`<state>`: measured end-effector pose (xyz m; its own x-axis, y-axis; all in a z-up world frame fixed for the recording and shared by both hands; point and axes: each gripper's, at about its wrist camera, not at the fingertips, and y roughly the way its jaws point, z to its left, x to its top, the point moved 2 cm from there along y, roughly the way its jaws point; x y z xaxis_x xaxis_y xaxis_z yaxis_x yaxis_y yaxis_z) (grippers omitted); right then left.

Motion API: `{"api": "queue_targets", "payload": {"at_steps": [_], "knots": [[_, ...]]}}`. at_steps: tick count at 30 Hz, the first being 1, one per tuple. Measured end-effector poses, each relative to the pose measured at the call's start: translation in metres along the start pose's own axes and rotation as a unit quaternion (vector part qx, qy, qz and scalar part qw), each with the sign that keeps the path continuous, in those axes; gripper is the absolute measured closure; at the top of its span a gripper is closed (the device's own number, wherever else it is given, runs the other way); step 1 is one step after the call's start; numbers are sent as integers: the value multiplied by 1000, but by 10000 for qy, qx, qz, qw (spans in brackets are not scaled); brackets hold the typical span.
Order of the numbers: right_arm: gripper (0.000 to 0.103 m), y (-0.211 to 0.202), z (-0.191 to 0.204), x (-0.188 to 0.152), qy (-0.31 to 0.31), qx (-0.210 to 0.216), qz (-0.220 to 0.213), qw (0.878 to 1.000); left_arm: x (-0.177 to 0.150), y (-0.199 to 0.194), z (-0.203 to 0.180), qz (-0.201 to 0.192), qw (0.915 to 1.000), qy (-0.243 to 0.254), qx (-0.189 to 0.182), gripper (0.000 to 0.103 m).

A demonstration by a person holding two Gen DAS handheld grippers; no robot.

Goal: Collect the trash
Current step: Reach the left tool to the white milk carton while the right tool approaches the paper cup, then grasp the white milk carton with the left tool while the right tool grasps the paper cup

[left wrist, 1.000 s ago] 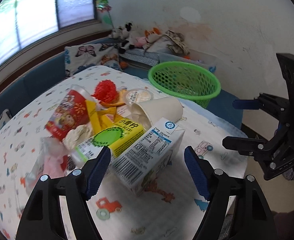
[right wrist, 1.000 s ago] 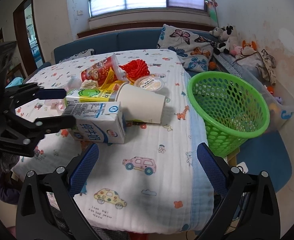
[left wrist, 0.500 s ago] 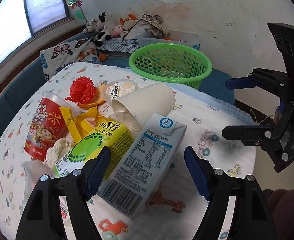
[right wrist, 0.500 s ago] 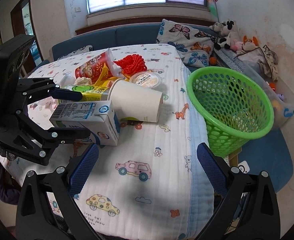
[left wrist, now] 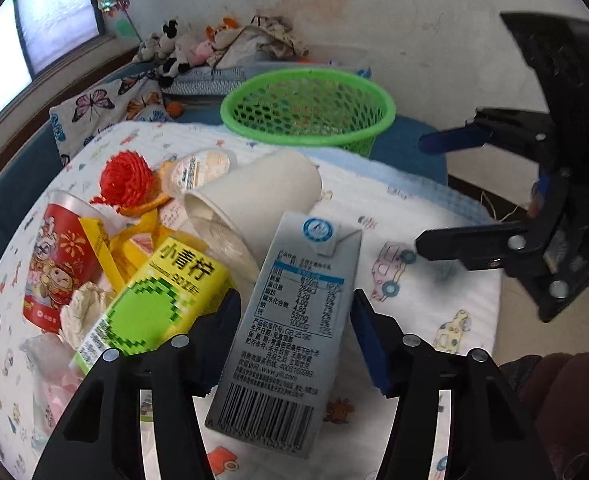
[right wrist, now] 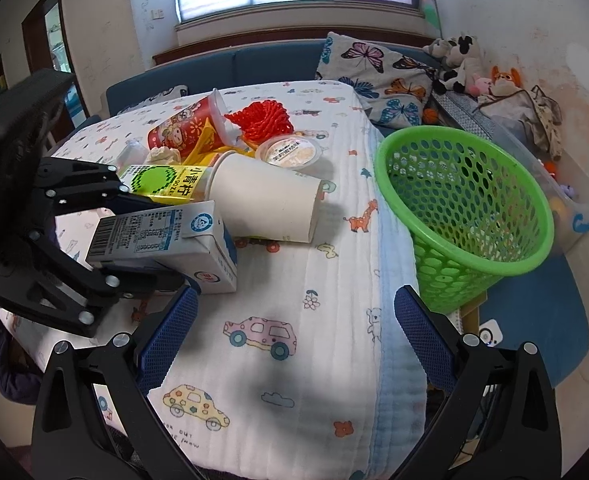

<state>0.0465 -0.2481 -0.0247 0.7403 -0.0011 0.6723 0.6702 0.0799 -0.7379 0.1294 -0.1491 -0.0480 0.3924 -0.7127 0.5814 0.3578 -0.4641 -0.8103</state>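
Note:
A white-and-blue milk carton [left wrist: 290, 320] lies on the patterned tablecloth, and my left gripper [left wrist: 294, 336] has its blue pads on both sides of it, closed onto its sides. The carton also shows in the right wrist view [right wrist: 166, 236], held by the left gripper [right wrist: 134, 236]. Behind it lie a yellow-green drink carton [left wrist: 154, 296], a white paper cup [left wrist: 250, 200], a red noodle cup [left wrist: 60, 256], a red net ball [left wrist: 126, 178] and a small lidded tub [left wrist: 196, 168]. A green mesh basket [right wrist: 462, 216] stands off the table's right edge. My right gripper [right wrist: 290, 328] is open and empty above the cloth.
Crumpled tissue [left wrist: 82, 308] and plastic wrap [left wrist: 50, 364] lie at the left of the pile. A blue sofa with a butterfly pillow [right wrist: 374, 64] and soft toys [right wrist: 466, 64] is behind the table. The table's near edge [right wrist: 398, 420] drops to the floor.
My left gripper has moved forward over the milk carton and narrowed onto its sides. The right gripper has stayed open and shifted only slightly.

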Motion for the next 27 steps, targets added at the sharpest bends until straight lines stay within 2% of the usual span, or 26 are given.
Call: {"api": "queue_targets", "payload": {"at_steps": [3, 5, 6, 8, 11, 17, 19, 24, 27], "knots": [[6, 1, 0, 1, -100, 97, 33, 9999, 0, 8, 3, 39, 9998, -204, -32, 48], [8, 2, -1, 3, -211, 150, 50, 9997, 1, 8, 3, -48, 9994, -327, -52, 53], [9, 2, -1, 4, -251, 167, 55, 9995, 1, 7, 3, -76, 9993, -359, -49, 59], [10, 4, -4, 7, -344, 227, 94, 9991, 0, 5, 1, -137, 9990, -416, -9, 62], [16, 8, -6, 11, -537, 257, 143, 9981, -2, -5, -3, -309, 9983, -475, 143, 63], [26, 23, -2, 25, -1179, 428, 337, 9915, -10, -33, 1, -540, 9938, -909, 333, 63], [26, 27, 2, 31, -1489, 469, 348, 9871, -14, -43, 5, -596, 9916, -1077, 391, 63], [28, 43, 15, 49, -2404, 660, 556, 9668, -23, -59, 15, -690, 9868, -1370, 525, 63], [27, 54, 23, 55, -2941, 688, 709, 9506, -29, -65, 20, -690, 9838, -1554, 566, 63]]}}
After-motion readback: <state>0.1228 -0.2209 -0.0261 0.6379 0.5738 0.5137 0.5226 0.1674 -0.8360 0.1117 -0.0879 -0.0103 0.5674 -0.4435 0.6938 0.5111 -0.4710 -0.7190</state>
